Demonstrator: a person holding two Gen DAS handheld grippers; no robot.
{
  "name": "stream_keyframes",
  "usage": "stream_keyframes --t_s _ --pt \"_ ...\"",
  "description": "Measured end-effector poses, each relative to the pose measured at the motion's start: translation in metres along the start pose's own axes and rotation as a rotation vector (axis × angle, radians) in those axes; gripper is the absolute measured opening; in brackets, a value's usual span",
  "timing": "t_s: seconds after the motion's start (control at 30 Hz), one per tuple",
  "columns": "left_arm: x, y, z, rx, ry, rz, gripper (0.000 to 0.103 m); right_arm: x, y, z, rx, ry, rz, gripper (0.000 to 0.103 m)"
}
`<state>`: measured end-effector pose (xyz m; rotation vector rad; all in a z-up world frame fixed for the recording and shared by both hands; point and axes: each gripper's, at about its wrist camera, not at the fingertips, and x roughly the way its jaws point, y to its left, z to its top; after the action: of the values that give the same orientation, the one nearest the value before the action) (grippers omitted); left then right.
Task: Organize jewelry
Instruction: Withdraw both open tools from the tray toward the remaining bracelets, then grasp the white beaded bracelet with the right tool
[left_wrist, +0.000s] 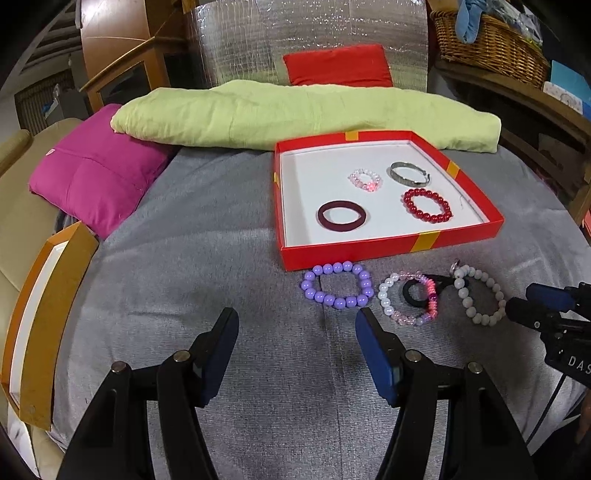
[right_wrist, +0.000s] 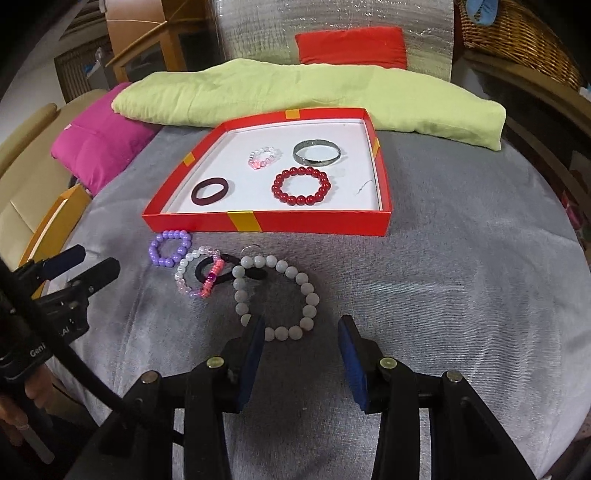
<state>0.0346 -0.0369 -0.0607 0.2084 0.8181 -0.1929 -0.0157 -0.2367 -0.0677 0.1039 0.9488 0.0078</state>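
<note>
Right hand-held gripper (right_wrist: 301, 328) hovers, fingers apart, over round matte white-bead bracelet (right_wrist: 275, 295)

A red box lid (left_wrist: 354, 251) with a white floor is seen on the grey surface (left_wrist: 207, 236); in it lie a dark red hair band (left_wrist: 320, 218), a pink bead bracelet (left_wrist: 365, 178), a silver bangle (left_wrist: 402, 180) and a red bead bracelet (left_wrist: 427, 205). Just before the lid's near wall a purple bead bracelet (left_wrist: 337, 284), a pink-white bracelet (left_wrist: 388, 299) over a black ring (left_wrist: 408, 291), and a white bead bracelet (left_wrist: 480, 295) are noted. The left gripper (left_wrist: 297, 321) is held with jaws apart, nothing between. The right gripper (left_wrist: 517, 301) enters at the right edge.
</note>
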Motion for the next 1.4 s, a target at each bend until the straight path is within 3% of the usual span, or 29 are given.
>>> stream_keyframes --t_s 0.57,1.0,1.4 --pt "0.014 0.012 0.001 -0.028 0.049 -0.004 0.067 0.010 -0.007 0.004 0.055 0.018 0.016 0.044" --pt "0.017 0.016 0.001 -0.049 0.059 -0.014 0.067 0.028 -0.008 0.003 0.058 0.036 0.017 0.010" --pt "0.018 0.031 0.007 -0.102 0.040 -0.033 0.067 0.008 -0.031 0.011 0.147 -0.060 0.006 0.010"
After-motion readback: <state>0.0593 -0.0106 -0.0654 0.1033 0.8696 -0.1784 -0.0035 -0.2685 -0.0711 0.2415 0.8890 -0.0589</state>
